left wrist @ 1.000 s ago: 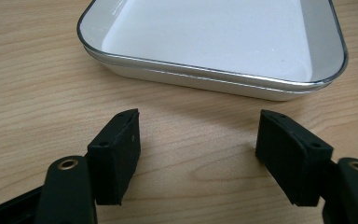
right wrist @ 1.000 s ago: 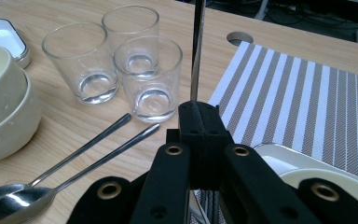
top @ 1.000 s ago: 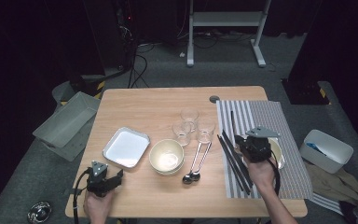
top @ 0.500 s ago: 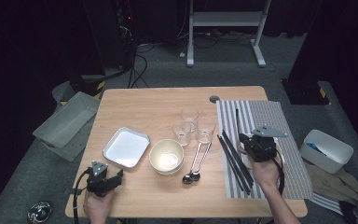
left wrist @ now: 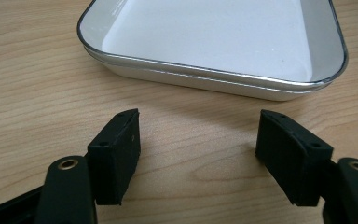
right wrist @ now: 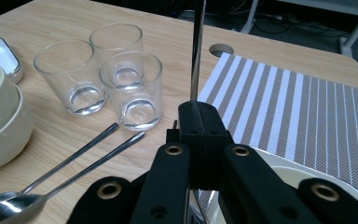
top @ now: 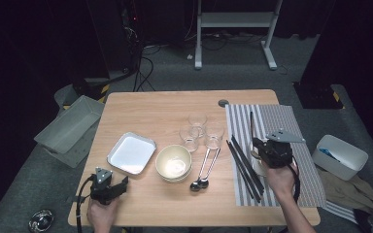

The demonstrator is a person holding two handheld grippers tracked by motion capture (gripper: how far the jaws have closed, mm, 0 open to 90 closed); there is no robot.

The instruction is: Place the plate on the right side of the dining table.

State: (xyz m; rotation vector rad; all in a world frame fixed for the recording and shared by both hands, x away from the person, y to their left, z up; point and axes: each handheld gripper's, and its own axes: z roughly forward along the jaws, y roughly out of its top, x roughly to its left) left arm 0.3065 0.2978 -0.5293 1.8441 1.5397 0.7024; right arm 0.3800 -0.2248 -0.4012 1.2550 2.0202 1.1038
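A single black chopstick [right wrist: 196, 46] is pinched between the pressed-together jaws of the right gripper [top: 273, 151], which is held over the striped placemat [top: 298, 126] at the right edge of the table [top: 155, 109]; the stick points away toward the far edge. More black chopsticks [top: 245, 167] lie on the mat's left part, just beside that gripper. The left gripper [left wrist: 196, 154] is kept low near the near left corner, jaws spread and empty, facing the white tray [left wrist: 214, 42]. Three glasses [right wrist: 130, 88], two spoons [top: 201, 182] and a cream bowl [top: 173, 162] stand mid-table.
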